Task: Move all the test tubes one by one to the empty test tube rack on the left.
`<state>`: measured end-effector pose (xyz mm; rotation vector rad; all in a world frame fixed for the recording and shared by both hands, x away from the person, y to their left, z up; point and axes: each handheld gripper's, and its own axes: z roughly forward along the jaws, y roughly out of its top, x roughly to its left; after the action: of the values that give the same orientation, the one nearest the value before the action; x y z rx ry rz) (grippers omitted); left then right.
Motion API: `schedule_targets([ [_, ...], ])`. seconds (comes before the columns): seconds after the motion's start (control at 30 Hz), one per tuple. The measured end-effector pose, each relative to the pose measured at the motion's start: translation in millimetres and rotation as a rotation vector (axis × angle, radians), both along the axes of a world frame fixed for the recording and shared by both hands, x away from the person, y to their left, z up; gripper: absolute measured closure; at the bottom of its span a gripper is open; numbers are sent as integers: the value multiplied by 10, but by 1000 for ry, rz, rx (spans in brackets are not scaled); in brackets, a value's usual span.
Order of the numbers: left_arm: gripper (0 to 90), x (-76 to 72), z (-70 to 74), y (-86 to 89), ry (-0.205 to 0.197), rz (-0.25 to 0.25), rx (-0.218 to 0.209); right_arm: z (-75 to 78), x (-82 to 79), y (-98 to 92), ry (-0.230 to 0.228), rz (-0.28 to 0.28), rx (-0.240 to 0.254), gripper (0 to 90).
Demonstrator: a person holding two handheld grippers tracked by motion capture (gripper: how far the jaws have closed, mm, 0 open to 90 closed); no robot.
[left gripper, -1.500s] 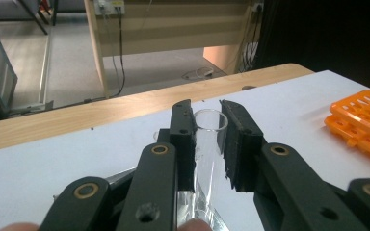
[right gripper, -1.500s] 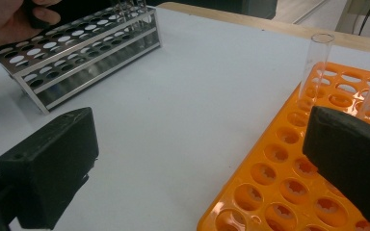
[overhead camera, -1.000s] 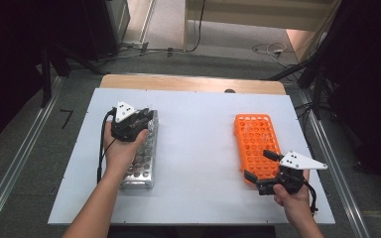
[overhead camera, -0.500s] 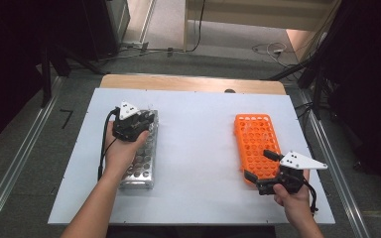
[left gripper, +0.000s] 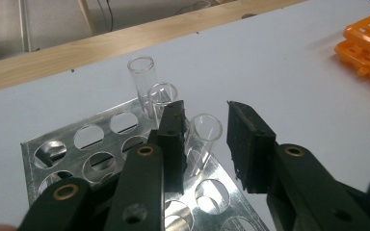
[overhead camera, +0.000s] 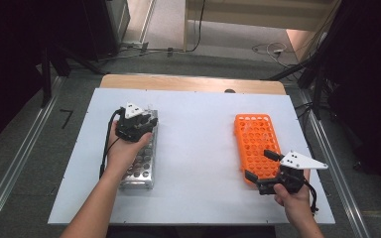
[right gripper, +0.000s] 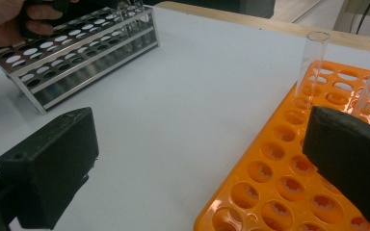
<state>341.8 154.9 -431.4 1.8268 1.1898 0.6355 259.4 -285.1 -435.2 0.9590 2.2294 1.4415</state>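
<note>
Left gripper [left gripper: 204, 139] jaws have just been opening around a glass tube [left gripper: 200, 144] in the metal rack [overhead camera: 141, 161]; both hands hold their earlier places.

Left gripper view: clear, round, open-topped tube standing between the parted black pads, a gap on the right side; two more tubes behind it in the shiny punched-steel rack. High view: rack at table left, orange plastic rack [overhead camera: 255, 141] at right, well apart. Right gripper [right gripper: 202, 163] jaws wide open, holding nothing, over the orange rack's near corner; right gripper view shows two tubes standing there.
</note>
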Motion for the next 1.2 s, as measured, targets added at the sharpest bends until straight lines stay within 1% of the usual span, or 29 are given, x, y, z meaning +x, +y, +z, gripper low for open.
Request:
schedule_targets([
  [0.1, 592, -12, 12, 5, -2, -2, -5, 0, 2, -1, 0, -2, 1, 0],
  [0.13, 559, -20, 21, 9, -3, 3, -8, 1, 3, -1, 0, -3, 3, 0],
  [0.2, 505, -43, 42, 24, -14, -4, -35, 2, 4, -1, 0, -5, 2, 0],
  [0.27, 433, -76, 71, 41, -29, -5, -59, 1, 9, 0, -1, -4, 3, 0],
  [0.37, 328, -148, 112, 65, -53, -9, -103, 3, 12, 10, -3, -7, -4, 0],
  [0.47, 259, -233, 131, 79, -69, -16, -134, 13, 23, 16, -9, -9, -11, 0],
  [0.53, 228, -293, 134, 76, -70, -31, -147, 20, 38, 17, -11, -19, -10, 0],
  [0.63, 148, -388, 137, 57, -77, -40, -151, 28, 78, 2, -8, -30, -8, 0],
  [0.7, 105, -457, 146, 50, -80, -50, -171, 33, 108, -15, -6, -40, -5, 0],
  [0.8, 59, -533, 164, 35, -83, -50, -191, 41, 146, -38, -1, -51, -6, 0],
  [0.93, 18, -613, 192, 16, -96, -62, -194, 61, 207, -90, 7, -73, -3, 0],
  [1.0, 5, -642, 207, 18, -101, -64, -197, 72, 248, -118, 10, -83, -10, 0],
  [1.07, 0, -678, 211, 27, -105, -65, -218, 82, 295, -148, 16, -91, -12, 0],
  [1.2, 0, -744, 196, 15, -107, -91, -232, 87, 402, -194, 21, -112, -16, 0],
])
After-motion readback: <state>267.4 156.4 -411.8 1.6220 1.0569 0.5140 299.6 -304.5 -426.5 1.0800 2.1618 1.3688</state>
